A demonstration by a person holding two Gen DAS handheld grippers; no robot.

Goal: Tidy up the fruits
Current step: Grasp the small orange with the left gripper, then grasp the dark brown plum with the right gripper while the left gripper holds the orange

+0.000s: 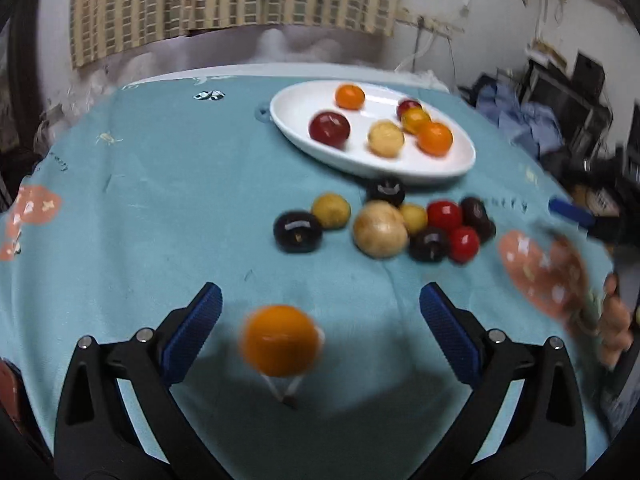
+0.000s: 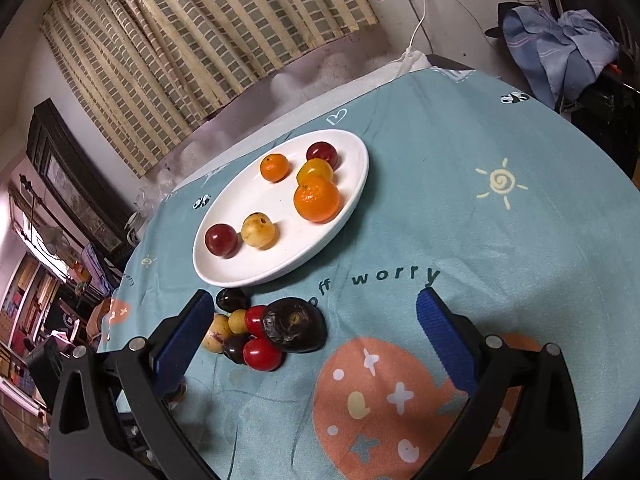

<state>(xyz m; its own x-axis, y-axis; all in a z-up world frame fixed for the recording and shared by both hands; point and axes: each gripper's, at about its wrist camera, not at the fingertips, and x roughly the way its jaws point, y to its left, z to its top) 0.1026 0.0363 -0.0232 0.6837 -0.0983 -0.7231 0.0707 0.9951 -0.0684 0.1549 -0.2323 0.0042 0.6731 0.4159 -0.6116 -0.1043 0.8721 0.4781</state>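
Observation:
A white oval plate (image 1: 292, 108) (image 2: 240, 272) on the teal cloth holds oranges, two dark red fruits and a yellow one. In front of it lies a loose pile of dark, yellow and red fruits (image 1: 380, 228) (image 2: 260, 332). My left gripper (image 1: 320, 292) is open; a blurred orange (image 1: 280, 340) sits between its blue pads, nearer the left pad, touching neither. A thin white piece shows under the orange. My right gripper (image 2: 314, 298) is open over the pile's right end, with a wrinkled dark fruit (image 2: 294, 330) between its fingers, untouched.
The teal printed cloth (image 2: 500, 220) covers a round table. Its right half is bare cloth with a sun print. A hand (image 1: 616, 320) and a blurred blue tip (image 1: 568, 208) show at the right edge of the left wrist view. Curtain, wall and clutter lie beyond.

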